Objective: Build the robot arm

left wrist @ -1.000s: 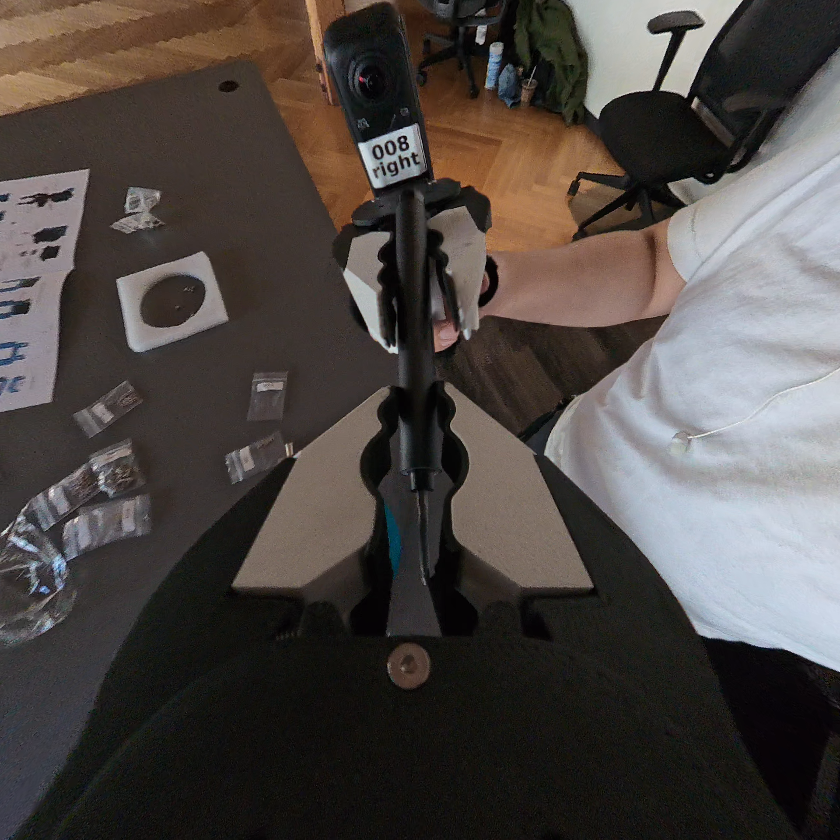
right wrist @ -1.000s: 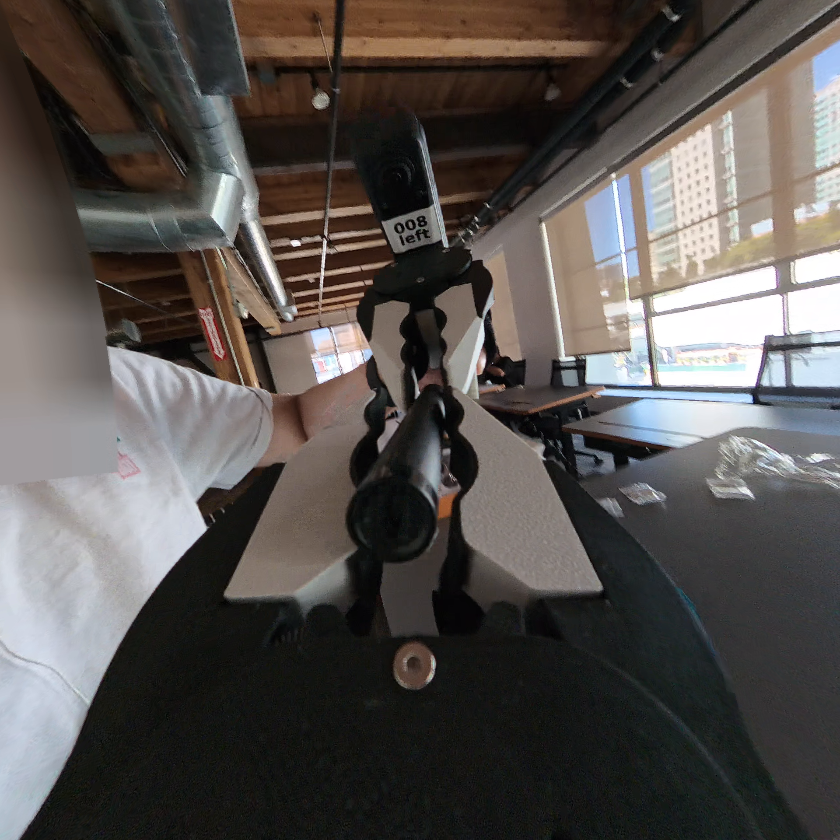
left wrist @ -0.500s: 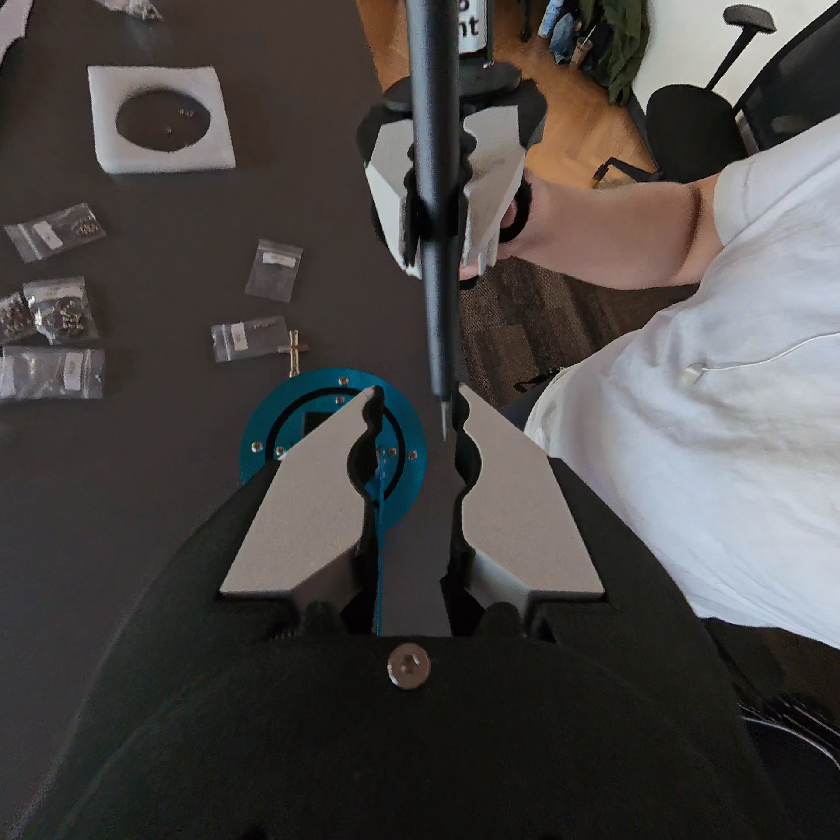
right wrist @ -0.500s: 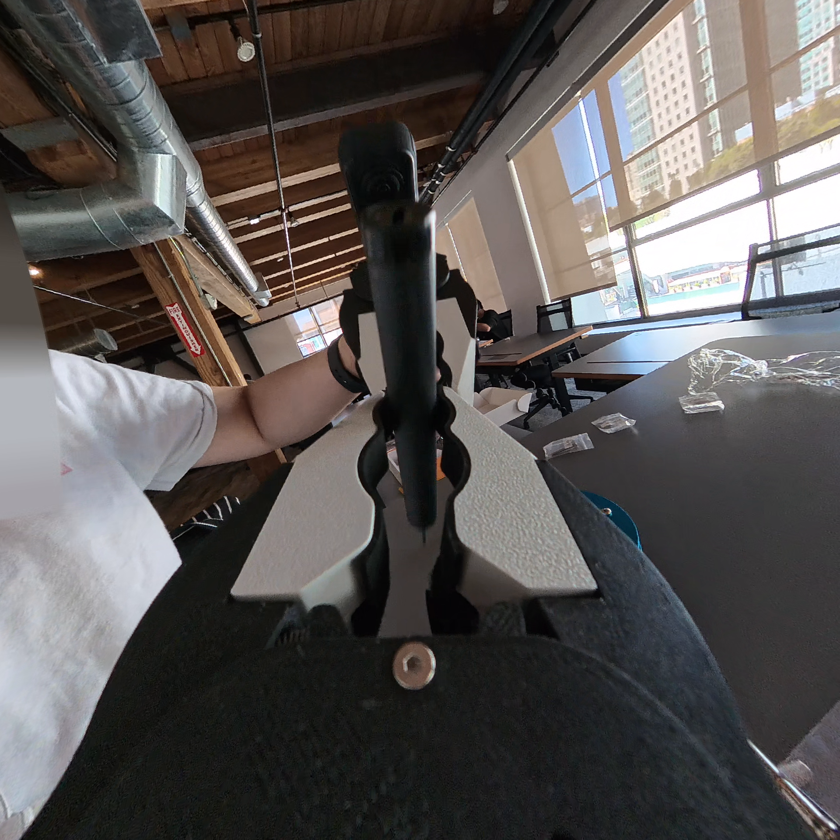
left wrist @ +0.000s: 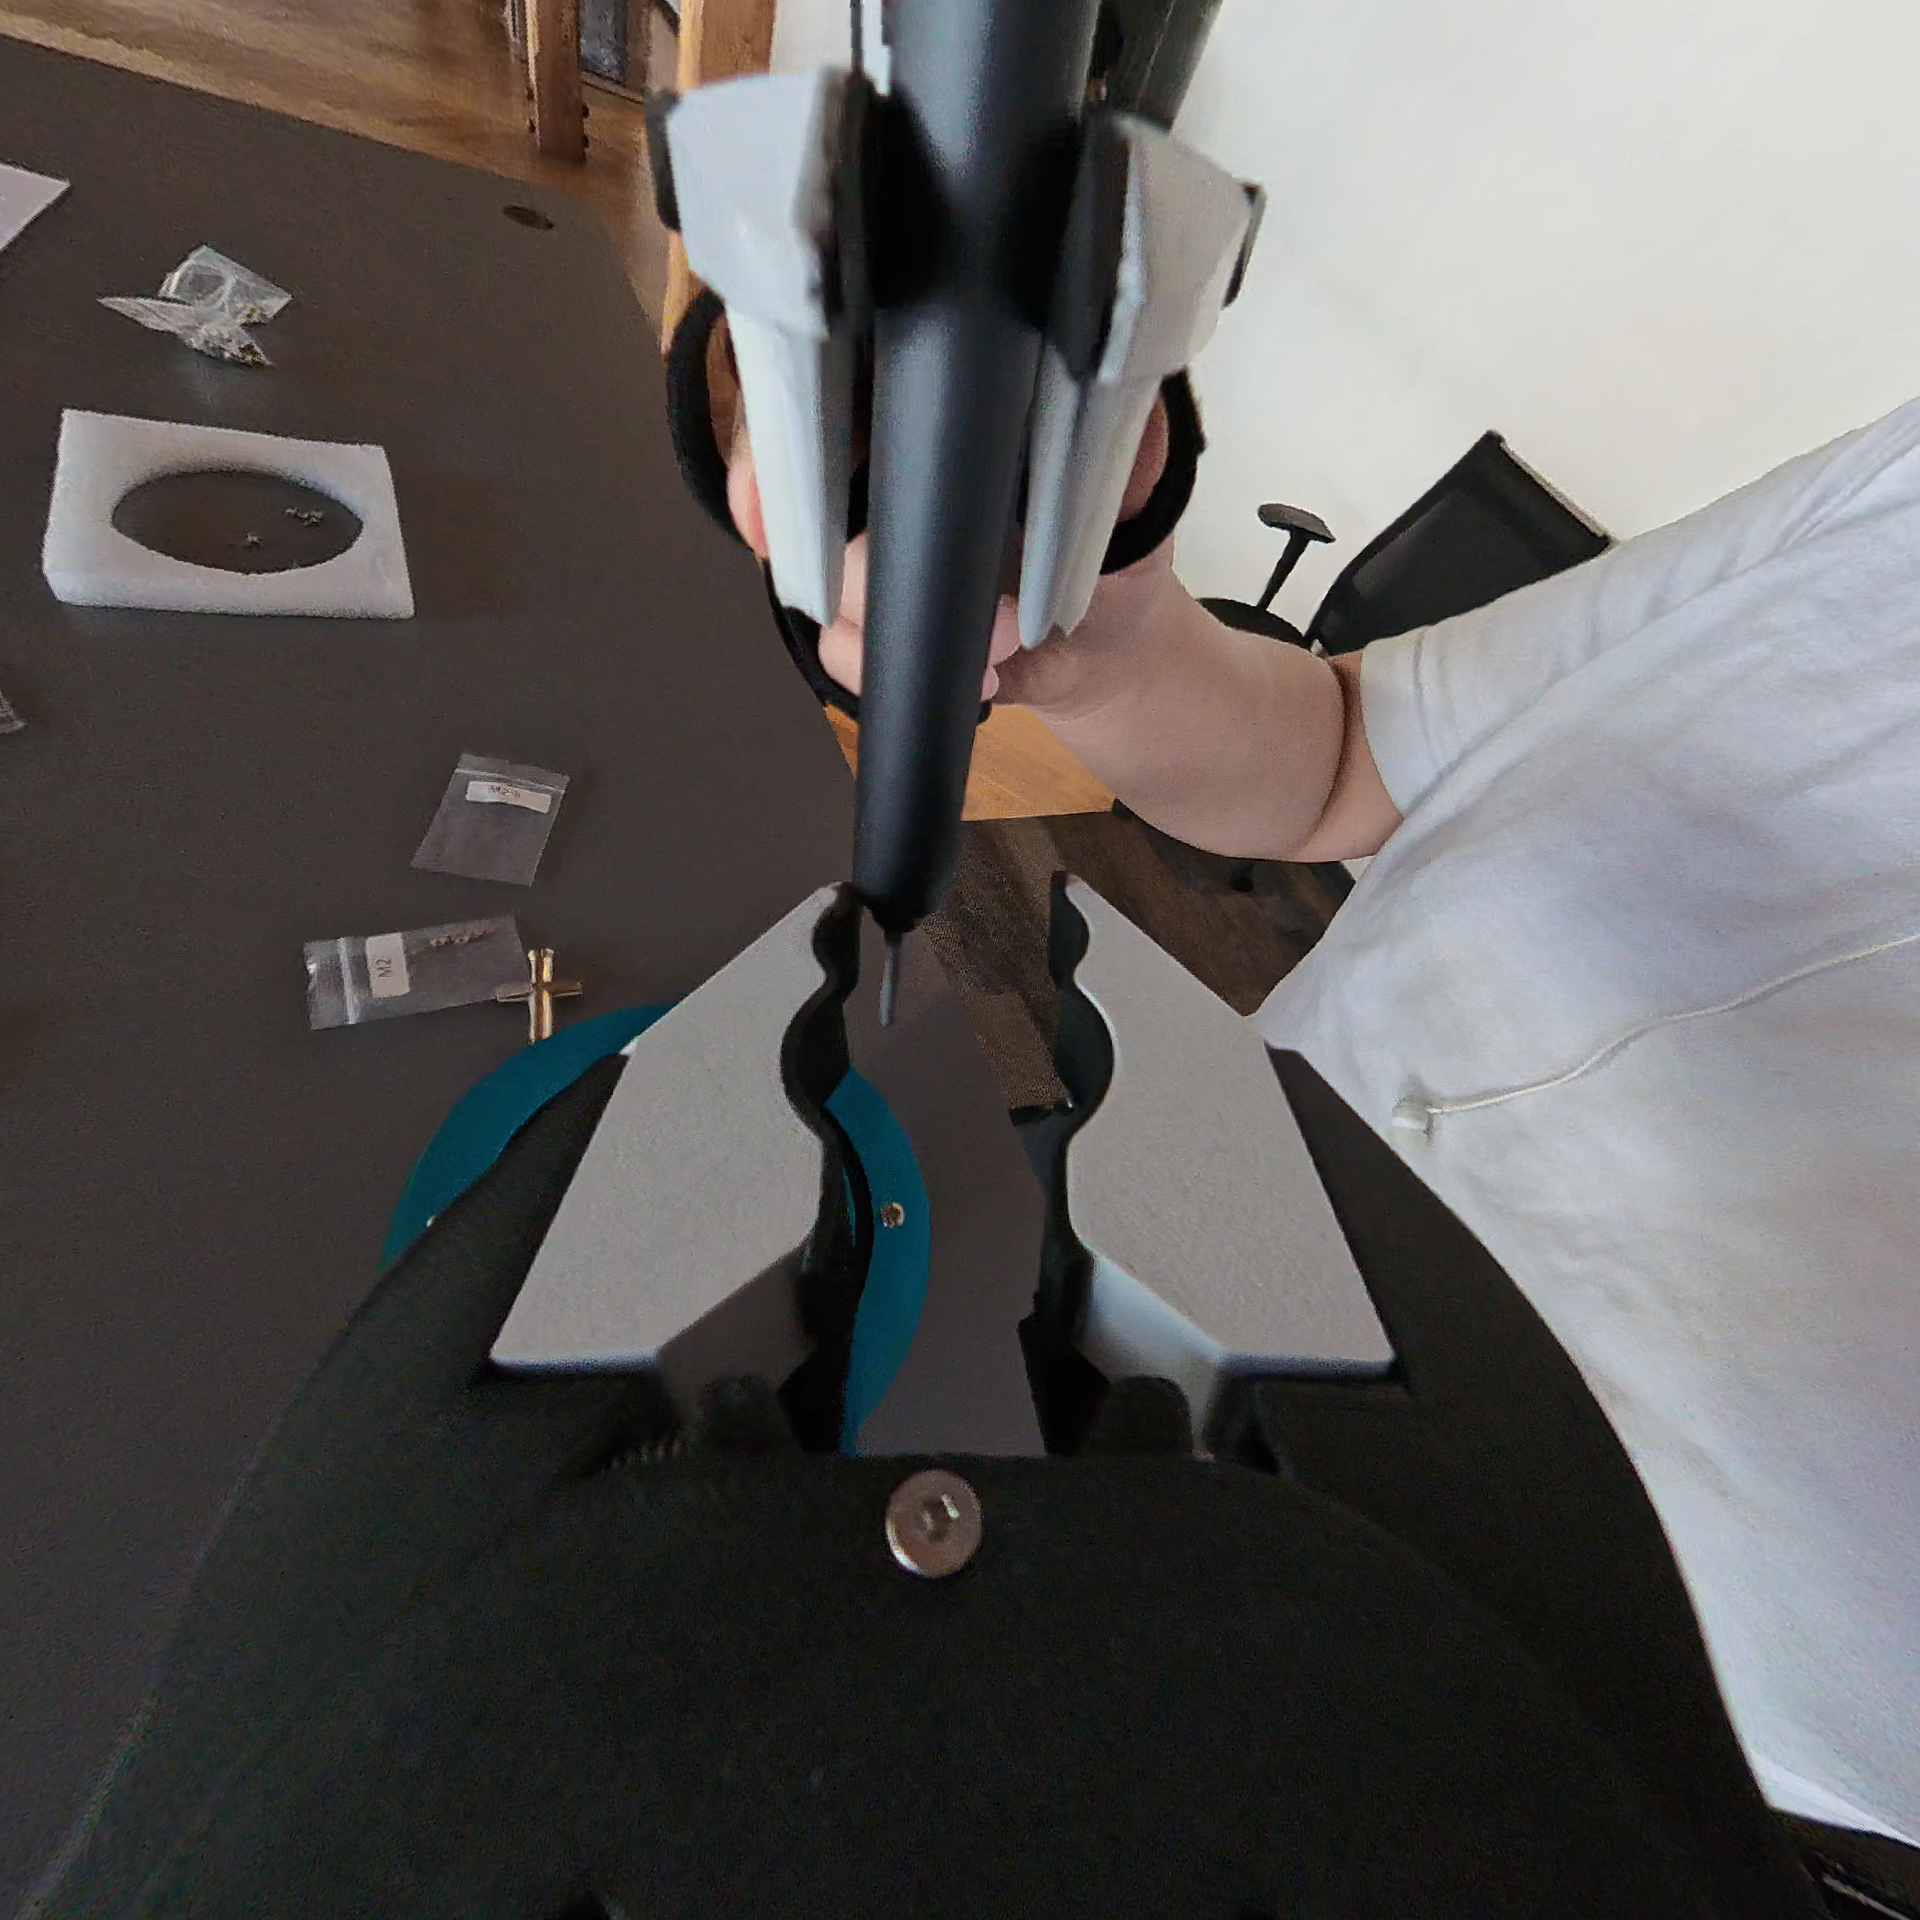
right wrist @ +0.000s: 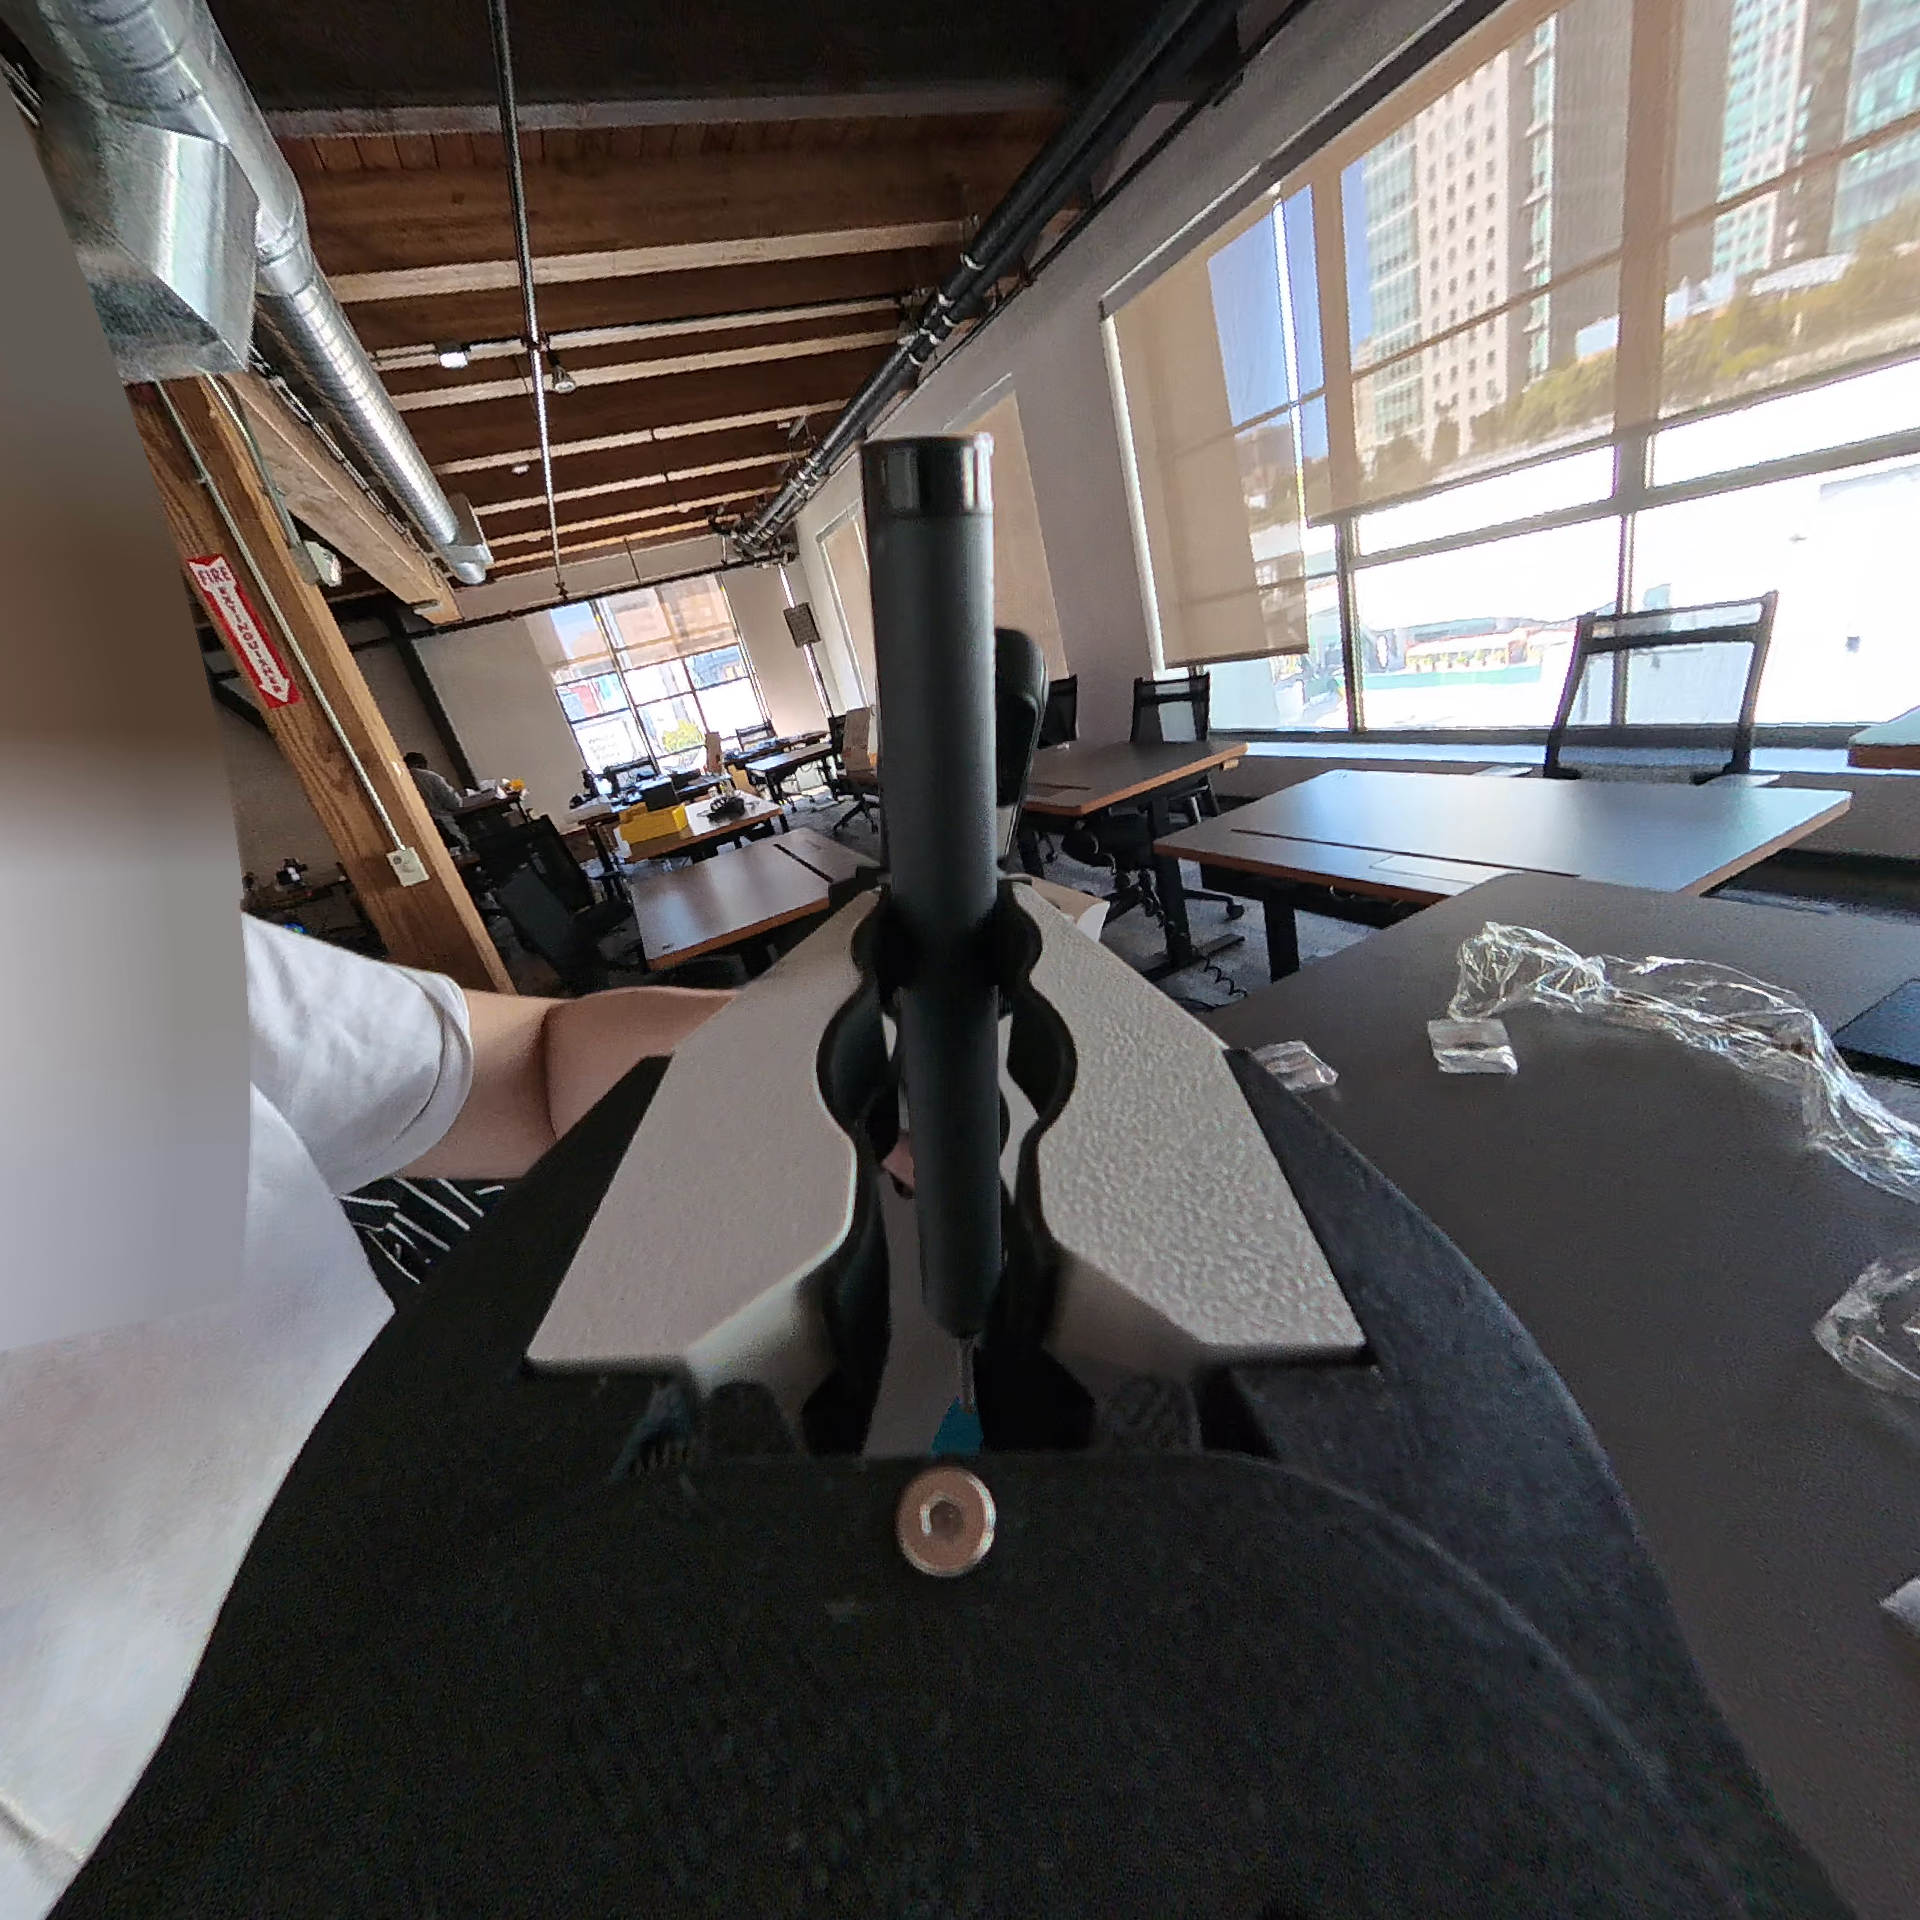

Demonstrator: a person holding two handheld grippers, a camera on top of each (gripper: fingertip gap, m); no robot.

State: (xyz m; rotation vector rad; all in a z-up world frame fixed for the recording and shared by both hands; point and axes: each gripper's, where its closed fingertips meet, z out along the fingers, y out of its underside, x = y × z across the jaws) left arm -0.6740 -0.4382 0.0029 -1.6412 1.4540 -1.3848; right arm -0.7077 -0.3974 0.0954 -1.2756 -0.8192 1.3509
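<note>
My right gripper [right wrist: 940,904] is shut on a black pen-shaped screwdriver [right wrist: 935,727] and holds it upright with the thin bit pointing down. In the left wrist view the right gripper [left wrist: 930,623] hangs above with the screwdriver [left wrist: 925,675]. Its bit ends between the fingertips of my left gripper [left wrist: 951,894], close to the left finger. The left gripper is open and empty. A blue disc [left wrist: 457,1132] lies on the dark table [left wrist: 208,1299], mostly hidden under the left gripper. A sliver of the disc [right wrist: 956,1439] shows below the bit.
A small brass cross-shaped tool [left wrist: 540,992] and small plastic bags [left wrist: 416,971] lie beside the disc. A white foam square [left wrist: 223,520] with a round cut-out sits farther back. Crumpled clear plastic [right wrist: 1662,997] lies on the table. A person in a white shirt [left wrist: 1610,1039] stands at the table's edge. Some 10 centimetres of space lies between my two pairs of fingers. It is some 11 centimetres from my left tips to the blue disc [left wrist: 457,1132].
My left gripper let go of the screwdriver and opened. My right gripper swung the screwdriver from lying between both grippers to upright, bit down, near the blue disc.
</note>
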